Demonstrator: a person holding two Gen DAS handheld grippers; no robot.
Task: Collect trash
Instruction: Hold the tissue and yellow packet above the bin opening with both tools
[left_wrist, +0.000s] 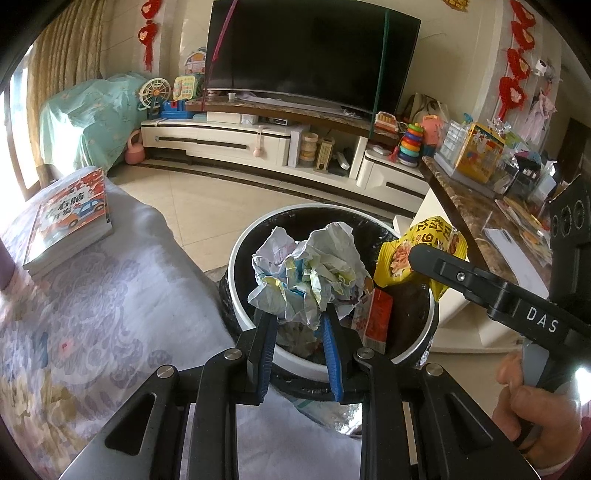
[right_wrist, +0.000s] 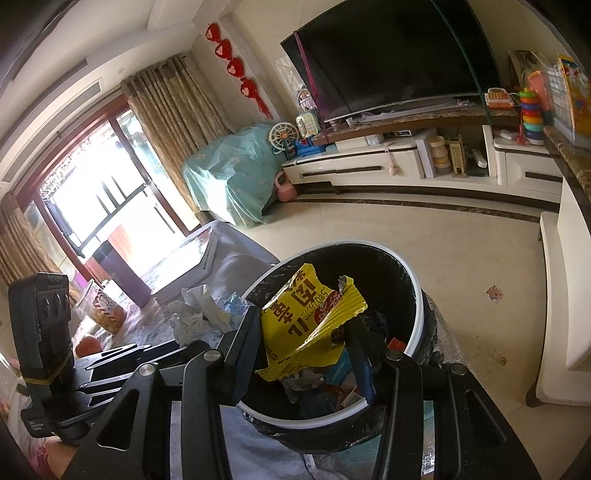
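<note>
Left hand-held gripper clamping crumpled paper over bin

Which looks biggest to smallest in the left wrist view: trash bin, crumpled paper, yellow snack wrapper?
1. trash bin
2. crumpled paper
3. yellow snack wrapper, partly hidden by the right tool, so this rank is unsure.

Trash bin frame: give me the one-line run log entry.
left gripper: shut on crumpled paper | right gripper: shut on yellow snack wrapper | both over trash bin | bin holds trash | release pending
</note>
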